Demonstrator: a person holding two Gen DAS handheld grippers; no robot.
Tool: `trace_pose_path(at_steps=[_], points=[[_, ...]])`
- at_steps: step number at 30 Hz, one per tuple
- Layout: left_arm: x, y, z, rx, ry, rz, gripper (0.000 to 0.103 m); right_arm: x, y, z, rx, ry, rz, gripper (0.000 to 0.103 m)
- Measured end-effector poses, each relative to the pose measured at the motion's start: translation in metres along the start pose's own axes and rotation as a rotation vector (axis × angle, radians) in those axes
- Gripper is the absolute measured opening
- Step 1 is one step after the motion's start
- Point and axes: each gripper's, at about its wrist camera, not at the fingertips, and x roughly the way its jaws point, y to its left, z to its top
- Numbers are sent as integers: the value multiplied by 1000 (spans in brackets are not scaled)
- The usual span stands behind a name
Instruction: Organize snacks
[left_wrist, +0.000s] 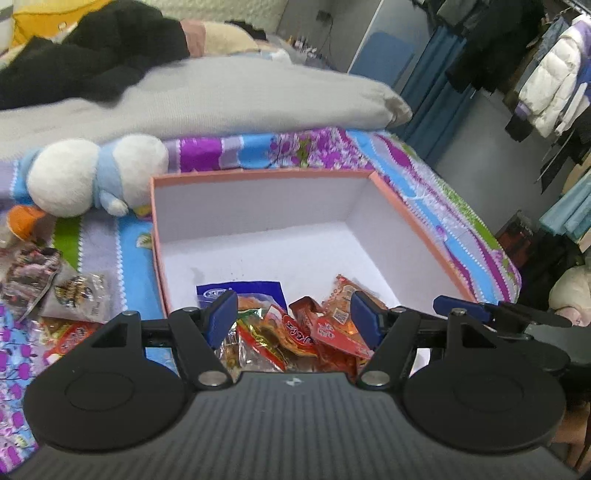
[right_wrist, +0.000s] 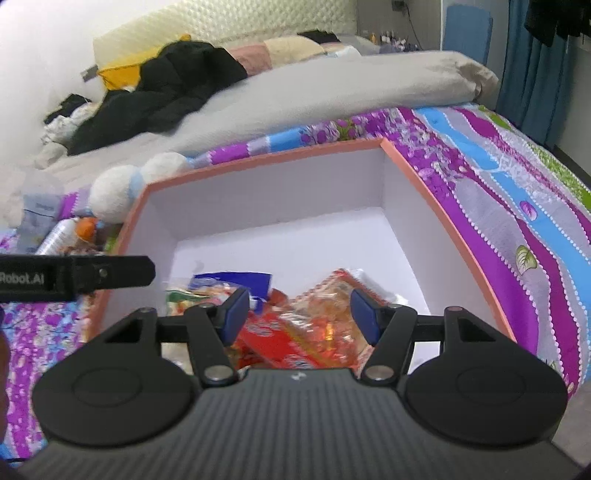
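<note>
Messy bedroom, patterned bed (left_wrist: 92, 251) as the surface. Snack packets (left_wrist: 295, 332) sit piled in the pink-rimmed box (left_wrist: 266, 173); more packets (left_wrist: 70, 295) wait beside it. Left gripper (left_wrist: 293, 317) and right gripper (right_wrist: 295, 314) both released, empty. I'd grab the leftovers one at a time.

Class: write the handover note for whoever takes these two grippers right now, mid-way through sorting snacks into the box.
Left gripper: open, nothing held, above the snack pile.
Right gripper: open, nothing held, over the same pile.
Pink box sits on the flowered bedspread; its far half is bare.
Done: a pile of red and orange packets plus a blue packet lies in the box's near end.
Left: loose packets outside the box, on its left, need putting in.
</note>
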Motion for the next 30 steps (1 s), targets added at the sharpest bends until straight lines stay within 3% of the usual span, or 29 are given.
trace_pose_path(at_steps=[18,30], points=[[-175,-2,-58,3,-161,21,72,-123,59,-40,-10,-147,61,63],[-234,20,-105,-29,-186,43,72,-160,90,-67,-27,-195,92,63]])
